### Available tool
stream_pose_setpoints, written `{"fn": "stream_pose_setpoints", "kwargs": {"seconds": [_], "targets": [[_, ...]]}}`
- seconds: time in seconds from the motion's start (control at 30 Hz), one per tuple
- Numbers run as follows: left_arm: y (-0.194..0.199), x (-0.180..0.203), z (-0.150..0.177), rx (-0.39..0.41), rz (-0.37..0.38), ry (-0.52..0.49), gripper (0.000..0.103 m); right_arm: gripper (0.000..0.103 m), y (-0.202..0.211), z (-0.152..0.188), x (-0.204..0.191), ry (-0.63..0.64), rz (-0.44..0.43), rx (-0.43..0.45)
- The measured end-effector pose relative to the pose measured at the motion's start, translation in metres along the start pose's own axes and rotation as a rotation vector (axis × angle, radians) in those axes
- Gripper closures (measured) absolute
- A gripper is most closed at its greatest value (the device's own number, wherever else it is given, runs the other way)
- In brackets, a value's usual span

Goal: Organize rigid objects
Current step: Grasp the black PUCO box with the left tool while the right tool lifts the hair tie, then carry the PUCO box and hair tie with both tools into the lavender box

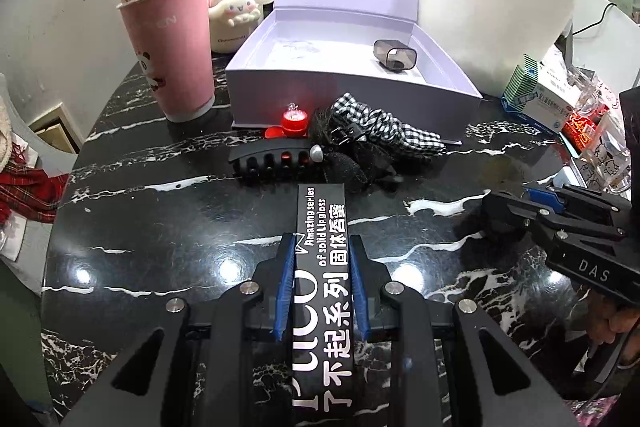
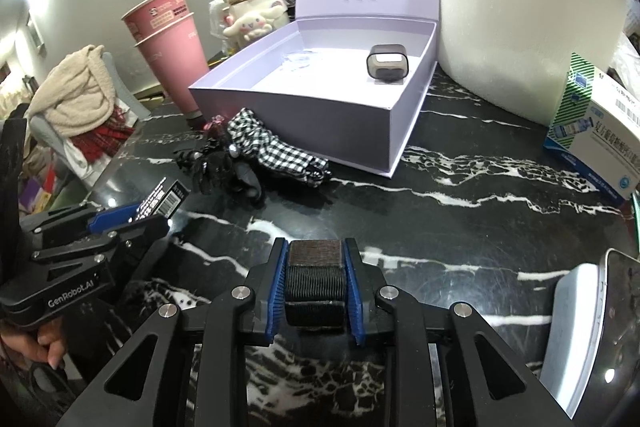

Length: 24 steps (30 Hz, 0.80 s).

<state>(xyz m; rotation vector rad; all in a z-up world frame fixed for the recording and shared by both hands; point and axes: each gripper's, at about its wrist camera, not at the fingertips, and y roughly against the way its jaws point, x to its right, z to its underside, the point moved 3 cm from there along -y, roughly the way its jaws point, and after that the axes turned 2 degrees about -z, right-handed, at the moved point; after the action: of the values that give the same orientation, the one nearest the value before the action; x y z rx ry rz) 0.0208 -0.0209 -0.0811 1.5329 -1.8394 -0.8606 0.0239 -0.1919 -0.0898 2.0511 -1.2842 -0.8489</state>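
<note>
On the black white-veined marble table point(image 1: 160, 227), the left gripper point(image 1: 320, 287) clamps a long black lip-gloss box point(image 1: 322, 227), printed "Amazing series of solid Lip gloss". Only the right wrist view shows the right gripper point(image 2: 316, 283) pinching a ribbed dark block point(image 2: 315, 279), low over the tabletop, and the barcode on the box end. An open lilac gift box point(image 2: 320, 111) holds a smoky translucent case point(image 2: 387, 63). Gingham scrunchie point(image 1: 384, 129) and black claw clip point(image 1: 272, 157) lie just before it.
</note>
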Motion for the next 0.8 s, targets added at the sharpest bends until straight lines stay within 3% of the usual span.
{"fn": "stream_pose_setpoints", "kwargs": {"seconds": [0.8], "targets": [[0.052,0.035,-0.006,0.124,0.023,-0.077,0.078,0.077,0.059,0.011,-0.025,0.100,0.005,0.090]]}}
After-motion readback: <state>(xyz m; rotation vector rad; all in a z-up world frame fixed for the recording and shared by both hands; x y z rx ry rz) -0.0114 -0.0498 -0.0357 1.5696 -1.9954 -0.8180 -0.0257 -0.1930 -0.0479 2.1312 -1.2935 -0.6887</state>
